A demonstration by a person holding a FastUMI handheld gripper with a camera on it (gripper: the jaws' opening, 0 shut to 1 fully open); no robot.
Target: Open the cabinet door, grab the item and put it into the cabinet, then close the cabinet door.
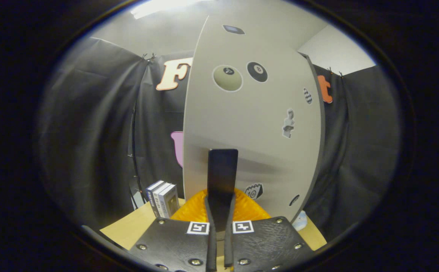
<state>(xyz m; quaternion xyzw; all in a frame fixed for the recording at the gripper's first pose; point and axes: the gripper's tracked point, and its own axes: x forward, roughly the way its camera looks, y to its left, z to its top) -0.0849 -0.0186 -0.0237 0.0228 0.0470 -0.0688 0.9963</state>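
Nearest the lens, the gripper (219, 211) has its two fingers drawn almost together, and between them stands a flat dark slab (222, 177), upright, its long axis running straight up from the fingertips and its squared top edge level; both fingers look pressed to its lower sides, though the contact itself is narrow and hard to judge. Just behind the slab and low down sits an orange ribbed object (242, 209), rounded, resting on the wooden tabletop (128, 228); what it is cannot be told. Beyond both rises the pale cabinet door (253, 124), tall, its long axis vertical, its left edge standing free against the black cloth wall. Whether that door is open or closed cannot be made out. Stickers dot its face: a black billiard ball with the figure 8 (257, 71), a larger pale ball sticker (227, 78) beside it, a small figure sticker (288, 123) lower right, and a calendar-like sticker reading 10 (254, 191) near the bottom. Left of the door, on the table, three small boxes (162, 198) stand upright side by side, their print too small to read. Open table shows between the boxes and the fingers.
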